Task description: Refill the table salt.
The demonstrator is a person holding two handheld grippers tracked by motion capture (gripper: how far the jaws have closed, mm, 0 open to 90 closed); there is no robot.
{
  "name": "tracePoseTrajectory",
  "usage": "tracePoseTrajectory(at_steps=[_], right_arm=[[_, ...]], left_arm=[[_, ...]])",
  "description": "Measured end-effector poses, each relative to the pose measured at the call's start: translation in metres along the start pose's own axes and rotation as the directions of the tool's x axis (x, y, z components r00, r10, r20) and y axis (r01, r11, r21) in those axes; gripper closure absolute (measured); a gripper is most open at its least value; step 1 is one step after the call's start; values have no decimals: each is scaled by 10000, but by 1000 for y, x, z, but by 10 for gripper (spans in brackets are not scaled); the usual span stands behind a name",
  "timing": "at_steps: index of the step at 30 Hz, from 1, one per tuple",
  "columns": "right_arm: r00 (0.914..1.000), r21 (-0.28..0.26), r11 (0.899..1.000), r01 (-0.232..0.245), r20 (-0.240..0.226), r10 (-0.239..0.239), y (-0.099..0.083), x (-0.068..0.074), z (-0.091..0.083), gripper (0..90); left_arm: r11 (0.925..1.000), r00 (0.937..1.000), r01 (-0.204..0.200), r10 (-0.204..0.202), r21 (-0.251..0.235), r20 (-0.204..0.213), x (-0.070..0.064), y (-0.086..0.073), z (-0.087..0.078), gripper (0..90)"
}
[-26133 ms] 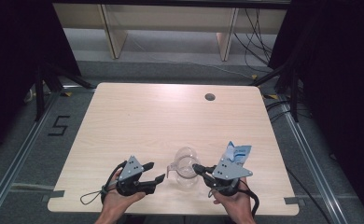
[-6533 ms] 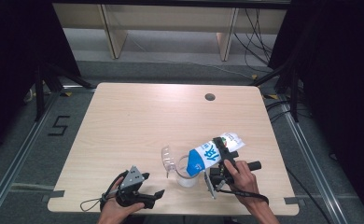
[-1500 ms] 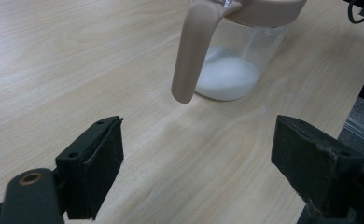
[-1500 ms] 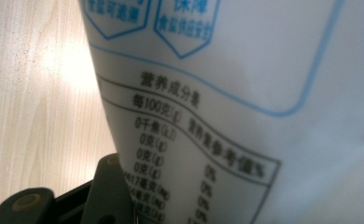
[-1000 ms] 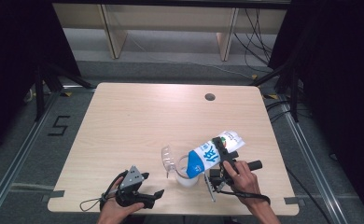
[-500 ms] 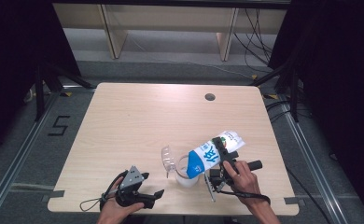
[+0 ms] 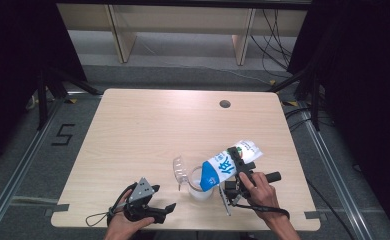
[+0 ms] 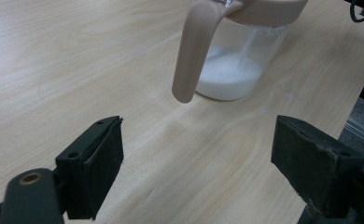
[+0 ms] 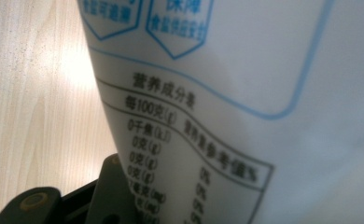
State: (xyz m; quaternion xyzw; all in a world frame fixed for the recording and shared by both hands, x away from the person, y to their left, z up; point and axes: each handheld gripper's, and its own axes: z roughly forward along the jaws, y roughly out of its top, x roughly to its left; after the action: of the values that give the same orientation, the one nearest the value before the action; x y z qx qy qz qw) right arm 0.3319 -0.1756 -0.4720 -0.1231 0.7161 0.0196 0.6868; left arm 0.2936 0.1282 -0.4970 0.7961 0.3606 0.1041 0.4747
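The milk carton (image 7: 226, 166) sits in the lower middle-right of the high view, tipped down to the left so that its blue end hangs over the mouth of the clear jug (image 7: 199, 183), while its white and green end points up and to the right. My right hand-held gripper (image 7: 235, 172) is clamped across the carton's middle, with my right hand (image 7: 258, 189) just below and right of it near the bottom edge of the frame. In the right gripper view the carton's white side, with blue outlines and a printed nutrition table, takes up most of the frame, pressed against the black jaw at the lower left, and a strip of pale wood shows down the left edge. The jug stands on the desk (image 7: 148, 125) directly under the carton's lowered end, with a pale lid part standing up at its left. In the left gripper view the jug is at the top centre: a clear body with white liquid pooled in the bottom, a beige rim and a beige handle (image 8: 193, 51) hanging down towards me. My left hand-held gripper (image 7: 150, 207) rests low on the desk at the lower left of the high view, left of the jug and apart from it, its jaws spread wide with nothing between them but bare wood. A small dark hole (image 7: 225, 104) sits in the desk near its far edge, upper right of centre.
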Motion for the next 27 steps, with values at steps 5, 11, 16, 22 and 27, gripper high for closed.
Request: tracePoseTrajectory(at_steps=[5,11,16,22,27], right_arm=[[10000,20,10000,21,-8,-21,0,0,0,563],[9997,-144,9998,-151,211,154,-1,1,1,564],[9998,-26,9998,204,62,-204,0,-2,0,565],[9997,11,9997,227,53,-227,0,-3,0,567],[9982,-185,9980,-607,20,608,1,3,1,569]], left_arm=[[10000,10000,1,-1,-1,-3,0,0,0,164],[10000,10000,22,-22,12,-27,0,0,0,164],[10000,10000,15,-15,-1,-28,0,0,0,164],[10000,10000,15,-15,-6,-35,0,0,0,164],[10000,10000,32,-32,8,-43,0,0,0,164]])
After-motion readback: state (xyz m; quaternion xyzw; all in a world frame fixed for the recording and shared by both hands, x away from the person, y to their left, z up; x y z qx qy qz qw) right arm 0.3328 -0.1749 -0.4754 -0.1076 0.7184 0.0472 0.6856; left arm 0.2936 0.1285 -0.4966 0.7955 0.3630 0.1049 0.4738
